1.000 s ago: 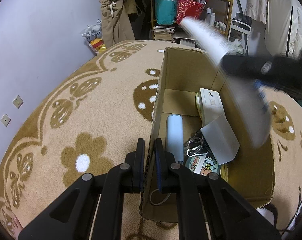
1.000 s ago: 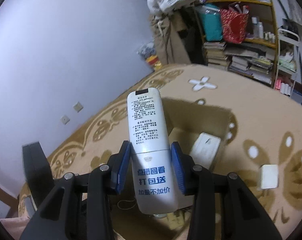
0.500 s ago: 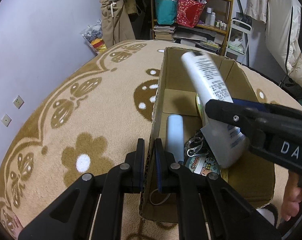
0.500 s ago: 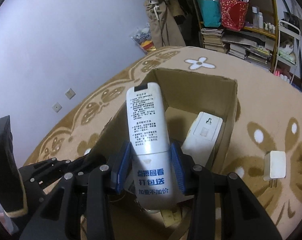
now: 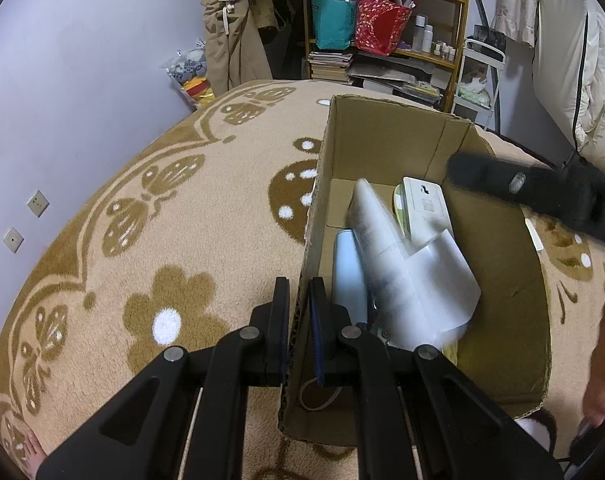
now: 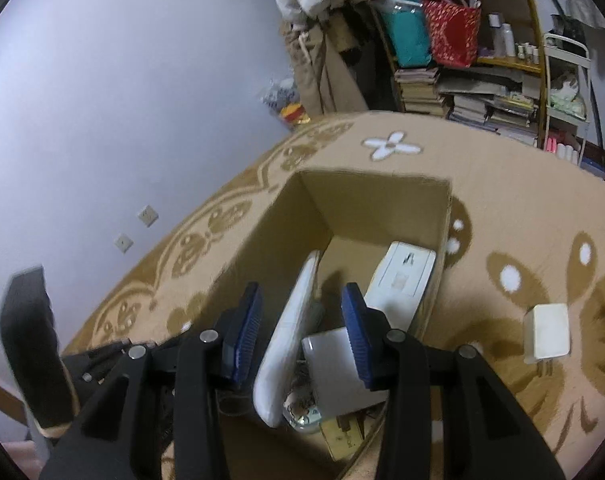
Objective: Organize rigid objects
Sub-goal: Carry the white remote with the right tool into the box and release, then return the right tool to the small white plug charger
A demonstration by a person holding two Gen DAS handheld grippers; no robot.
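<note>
We see the right gripper (image 6: 300,334) now with its jaws spread apart and nothing between its pads, where 0.5 s ago it clamped the white remote control (image 6: 288,340). The remote now lies tilted inside the cardboard box (image 6: 246,256), leaning along the left inner wall, blurred in the left wrist view. The right gripper (image 5: 542,196) appears higher and further right above the box.

Brown cardboard box (image 5: 498,280); white remote (image 6: 288,340); tan rug (image 5: 182,240) with brown flowers; blue-padded black claw (image 6: 300,336).
</note>
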